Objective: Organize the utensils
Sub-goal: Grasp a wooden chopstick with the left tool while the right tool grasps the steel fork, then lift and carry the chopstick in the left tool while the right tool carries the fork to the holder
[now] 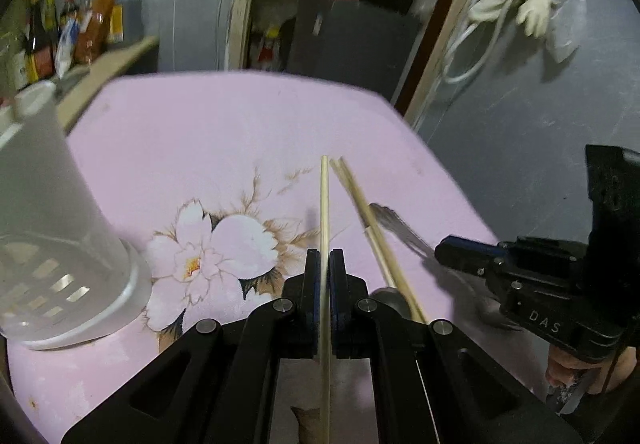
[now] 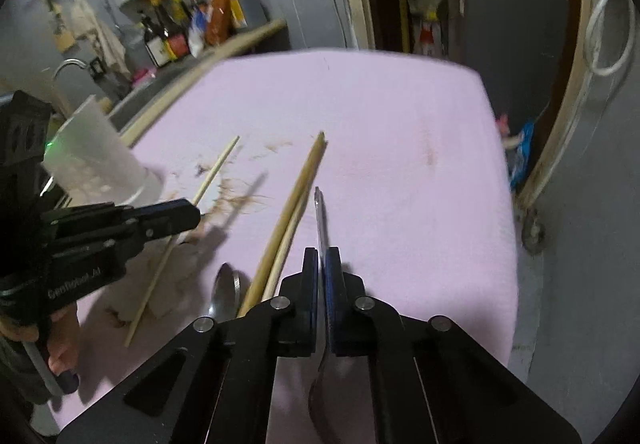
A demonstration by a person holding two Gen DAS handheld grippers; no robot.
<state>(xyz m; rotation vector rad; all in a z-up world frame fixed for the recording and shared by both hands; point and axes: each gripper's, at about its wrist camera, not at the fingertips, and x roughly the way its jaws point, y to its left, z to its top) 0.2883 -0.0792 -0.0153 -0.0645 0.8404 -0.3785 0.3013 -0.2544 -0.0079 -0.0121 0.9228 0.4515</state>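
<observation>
The surface (image 1: 224, 132) is pink with a white-and-brown flower print; the chopsticks (image 1: 370, 220) pale tan; the holder (image 1: 60, 244) translucent white.

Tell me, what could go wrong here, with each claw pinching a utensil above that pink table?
The left claw pinches one thin chopstick with long ends sticking out, so it may swivel and miss the white holder.
The right claw grips a metal spoon by its narrow handle, so it might slip.
Two chopsticks and another spoon lie close by on the table, and a swinging end could knock them.
</observation>
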